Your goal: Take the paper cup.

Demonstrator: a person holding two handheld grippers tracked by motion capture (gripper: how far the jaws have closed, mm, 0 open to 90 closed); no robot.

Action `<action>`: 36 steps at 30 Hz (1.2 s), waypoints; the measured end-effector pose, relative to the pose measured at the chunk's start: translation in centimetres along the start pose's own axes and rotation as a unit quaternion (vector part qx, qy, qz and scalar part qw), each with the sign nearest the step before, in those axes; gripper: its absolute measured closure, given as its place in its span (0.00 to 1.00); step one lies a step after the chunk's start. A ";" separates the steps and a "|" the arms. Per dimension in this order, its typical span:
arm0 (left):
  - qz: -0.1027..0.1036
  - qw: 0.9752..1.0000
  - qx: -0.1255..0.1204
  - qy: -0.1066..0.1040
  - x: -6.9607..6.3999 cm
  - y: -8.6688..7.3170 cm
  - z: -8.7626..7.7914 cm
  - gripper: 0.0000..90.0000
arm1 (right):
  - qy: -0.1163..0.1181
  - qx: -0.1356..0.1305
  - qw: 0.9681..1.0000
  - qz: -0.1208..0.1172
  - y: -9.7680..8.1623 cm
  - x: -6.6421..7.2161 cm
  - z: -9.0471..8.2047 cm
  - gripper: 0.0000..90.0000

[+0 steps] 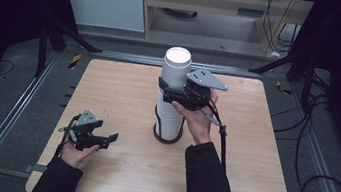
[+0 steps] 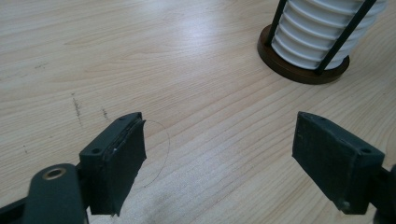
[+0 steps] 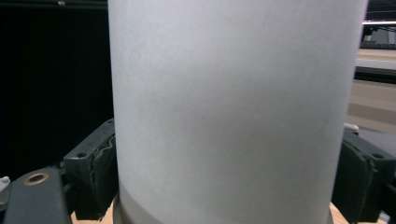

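From the high view, we saw the right gripper point(image 1: 173, 89) clamped around the top white paper cup point(image 1: 176, 66) of a tall ribbed stack of white cups point(image 1: 169, 121) standing in a round dark-brown holder point(image 1: 166, 138) mid-table. The left gripper point(image 1: 108, 139) hovered apart, low over the pale wooden table point(image 1: 113, 168).

In the left gripper view, its jaws stood wide apart and held nothing, the stack's base point(image 2: 303, 70) ahead.

In the right gripper view, both jaws pressed the cup's point(image 3: 233, 107) sides. We judged the step to be pulling the top cup free; next would call for a straight upward lift.
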State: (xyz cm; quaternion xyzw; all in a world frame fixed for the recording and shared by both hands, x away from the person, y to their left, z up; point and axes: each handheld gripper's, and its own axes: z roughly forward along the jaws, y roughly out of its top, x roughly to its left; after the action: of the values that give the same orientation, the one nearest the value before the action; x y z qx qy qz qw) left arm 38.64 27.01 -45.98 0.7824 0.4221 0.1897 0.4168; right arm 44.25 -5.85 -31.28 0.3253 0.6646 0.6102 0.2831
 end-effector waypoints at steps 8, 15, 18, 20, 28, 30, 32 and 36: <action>0.000 1.000 0.002 0.000 0.0 0.0 0.0 0.19 | 0.006 -0.010 1.000 -0.009 1.1 -0.2 -0.4 0.15; 0.000 1.000 0.000 0.000 0.0 0.0 -0.1 0.19 | 0.009 -0.025 1.000 -0.008 2.8 -0.3 -0.7 0.15; 0.000 1.000 0.000 -0.001 -0.1 0.0 -0.1 0.19 | 0.003 -0.032 0.999 -0.007 3.8 -0.4 -1.0 0.15; 0.001 1.000 0.001 -0.001 -0.1 0.0 -0.1 0.19 | 0.002 -0.036 0.999 -0.005 4.1 -0.5 -1.1 0.15; 0.002 1.000 0.000 -0.001 -0.1 0.1 -0.1 0.19 | 0.000 -0.051 0.999 -0.016 5.8 -0.6 -2.0 0.15; 0.002 1.000 0.000 -0.001 -0.1 0.1 -0.1 0.19 | 0.002 -0.054 0.998 -0.019 6.3 -0.6 -2.3 0.15; 0.002 1.000 0.000 -0.002 -0.1 0.1 -0.1 0.19 | 0.001 -0.056 0.998 -0.020 6.5 -0.5 -2.5 0.15; 0.003 1.000 0.000 -0.002 -0.1 0.1 -0.2 0.19 | -0.001 -0.061 0.998 -0.028 7.1 -0.6 -3.4 0.15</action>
State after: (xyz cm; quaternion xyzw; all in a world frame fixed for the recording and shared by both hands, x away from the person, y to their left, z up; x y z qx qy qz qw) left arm 38.49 26.97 -45.80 0.7838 0.4190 0.1893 0.4175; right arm 42.61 -8.10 -23.90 0.2891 0.6346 0.6415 0.3197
